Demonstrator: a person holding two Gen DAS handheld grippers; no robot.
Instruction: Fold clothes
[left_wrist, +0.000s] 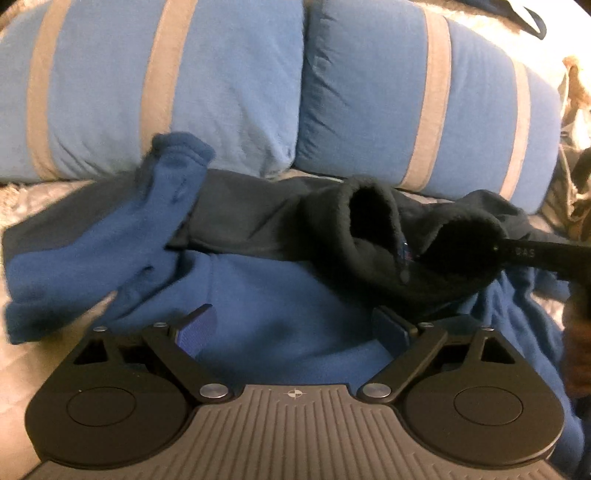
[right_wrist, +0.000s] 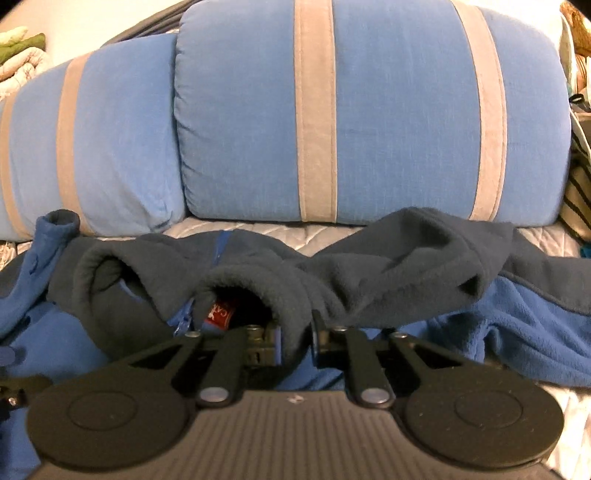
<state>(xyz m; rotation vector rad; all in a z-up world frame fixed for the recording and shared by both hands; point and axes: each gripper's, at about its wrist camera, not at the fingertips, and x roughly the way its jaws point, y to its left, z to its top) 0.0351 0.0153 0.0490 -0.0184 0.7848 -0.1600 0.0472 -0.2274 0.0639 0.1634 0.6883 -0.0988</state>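
A blue fleece jacket (left_wrist: 280, 295) with a dark navy collar (left_wrist: 373, 236) and shoulders lies crumpled on the bed. My left gripper (left_wrist: 295, 326) hovers open low over the jacket's blue body, with nothing between its fingers. One blue sleeve (left_wrist: 110, 240) lies bunched to its left, cuff up by the pillow. My right gripper (right_wrist: 297, 343) is shut on the rolled edge of the navy collar (right_wrist: 284, 295), beside a red label (right_wrist: 219, 314). In the left wrist view the right gripper's black finger (left_wrist: 535, 254) reaches in from the right and meets the collar.
Two blue pillows with grey stripes (left_wrist: 166, 92) (right_wrist: 369, 122) stand right behind the jacket. The white quilted bedspread (right_wrist: 332, 229) shows between them and the jacket. A striped cloth (right_wrist: 578, 199) lies at the right edge, and folded green and white items (right_wrist: 18, 48) at the far left.
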